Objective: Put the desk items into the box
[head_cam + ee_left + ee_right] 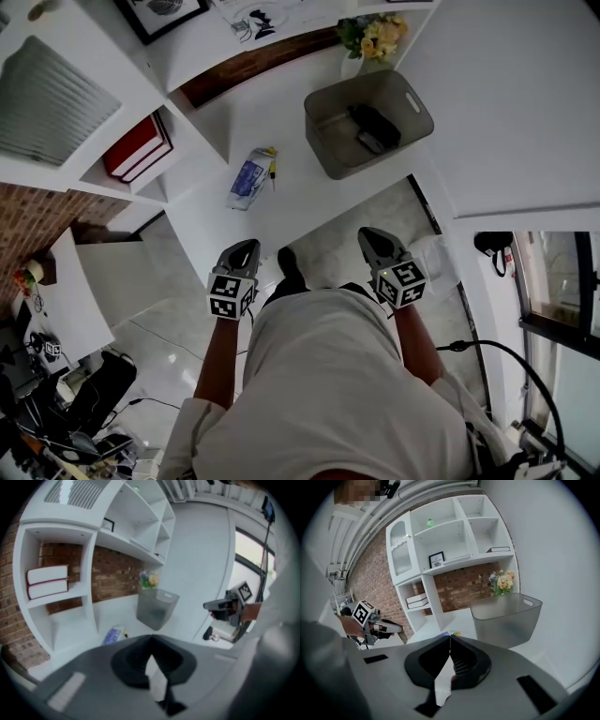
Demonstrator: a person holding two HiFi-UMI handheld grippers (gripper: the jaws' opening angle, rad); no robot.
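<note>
A grey see-through box [328, 141] stands on the white desk [309, 187], with dark items [373, 127] lying in it. Left of it lie a blue-and-white packet [247, 178] and a small yellow thing [272, 170]. My left gripper [246, 247] and right gripper [370, 235] hover off the desk's near edge, both shut and empty, well short of the packet and the box. In the left gripper view the box [157, 607] and the packet [112, 634] lie ahead of the shut jaws. In the right gripper view the box [506, 617] stands ahead to the right.
White shelving rises along the desk's left and back. It holds red books [137, 146] and a framed picture [161, 13]. Flowers [375, 37] stand behind the box. A white wall runs on the right. Below the grippers lie a tiled floor and the person's shoe [289, 266].
</note>
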